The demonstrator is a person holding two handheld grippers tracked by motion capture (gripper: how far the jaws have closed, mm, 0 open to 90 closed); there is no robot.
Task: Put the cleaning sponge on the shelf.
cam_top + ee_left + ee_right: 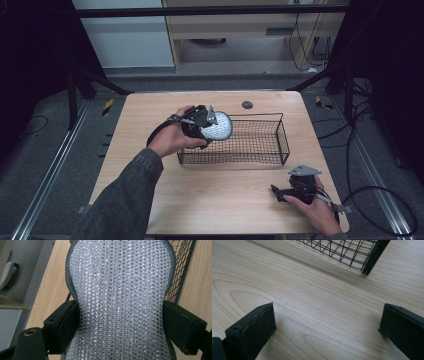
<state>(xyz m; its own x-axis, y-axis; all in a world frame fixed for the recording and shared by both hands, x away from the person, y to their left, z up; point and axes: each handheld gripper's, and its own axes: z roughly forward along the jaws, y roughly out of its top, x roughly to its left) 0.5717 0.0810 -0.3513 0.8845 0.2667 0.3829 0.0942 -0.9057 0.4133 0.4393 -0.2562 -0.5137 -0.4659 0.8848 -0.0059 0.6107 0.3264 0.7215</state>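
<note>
Your left gripper (120, 325) has its two black jaws clamped on one silvery, sequin-covered oval pad with a grey rim (120, 290), pressing in at its narrow waist. Seen from above, that one pad (218, 126) hangs over the left end of the single black wire mesh basket (260, 145), just ahead of your left hand (172, 140). Your right gripper (327, 327) rests on the light wooden table (312, 305), jaws spread wide with nothing between them, the basket's corner (372, 257) near ahead.
</note>
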